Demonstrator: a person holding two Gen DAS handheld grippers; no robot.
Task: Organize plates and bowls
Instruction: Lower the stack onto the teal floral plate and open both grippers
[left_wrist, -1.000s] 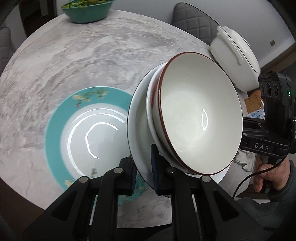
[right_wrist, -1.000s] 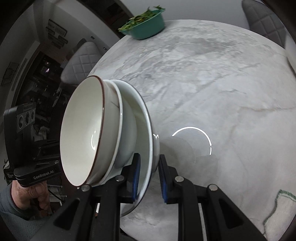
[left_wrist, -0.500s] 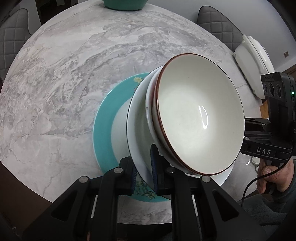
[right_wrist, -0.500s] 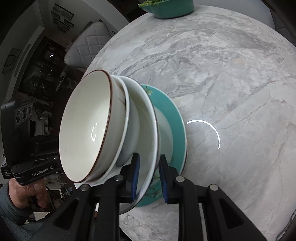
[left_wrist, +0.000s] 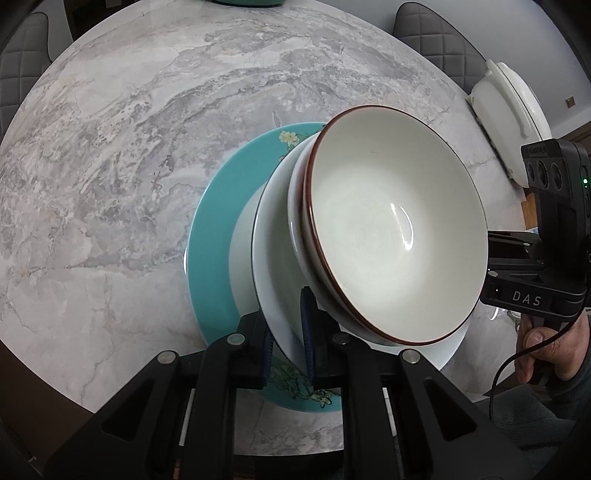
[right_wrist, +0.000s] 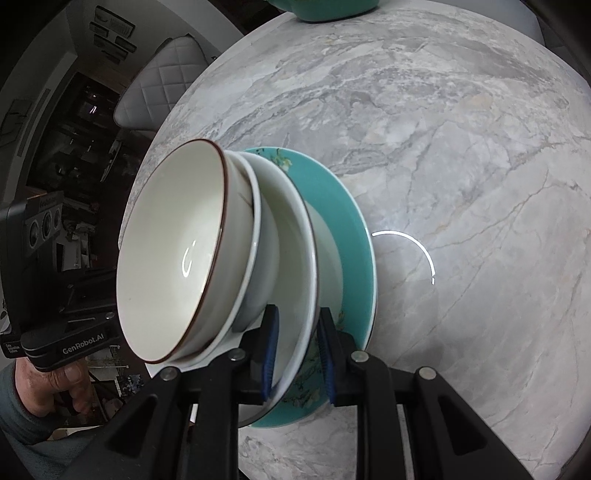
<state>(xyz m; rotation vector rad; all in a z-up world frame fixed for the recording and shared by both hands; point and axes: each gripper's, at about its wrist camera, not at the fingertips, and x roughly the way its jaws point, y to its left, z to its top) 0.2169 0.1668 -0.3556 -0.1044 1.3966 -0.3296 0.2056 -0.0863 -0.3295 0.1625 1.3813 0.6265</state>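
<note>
1. Bowls and plates are sitting in a nested stack: a brown-rimmed bowl (left_wrist: 399, 240) (right_wrist: 173, 251) is resting inside a white bowl (left_wrist: 297, 206) (right_wrist: 255, 229), and both are sitting in a white plate (left_wrist: 277, 266) (right_wrist: 291, 236).
2. That white plate is hanging over a teal plate (left_wrist: 210, 236) (right_wrist: 332, 199) with a flower pattern, which is lying on the marble table (left_wrist: 129, 129) (right_wrist: 461, 129); whether the two plates are touching cannot be told.
3. The left gripper (left_wrist: 286, 339) is pinching the near rim of the white plate, its blue pads (left_wrist: 306, 332) pressing on either face of the rim.
4. The right gripper (right_wrist: 297, 354) is straddling the opposite rim of the white plate; its left pad (right_wrist: 267, 354) is lying against the plate, while the right pad is standing slightly off, toward the teal plate.
5. In the left wrist view, the right hand (left_wrist: 550, 343) is gripping the handle of its device beside the stack.
6. In the right wrist view, the left hand (right_wrist: 48, 384) is gripping its own handle at the stack's other side.
7. A white lidded dish (left_wrist: 506, 122) is sitting at the table's far right edge, well apart from the stack.
8. A teal bowl (right_wrist: 332, 9) is standing at the far edge of the table.
9. Grey quilted chairs (left_wrist: 432, 37) (right_wrist: 155, 85) are standing around the table.
</note>
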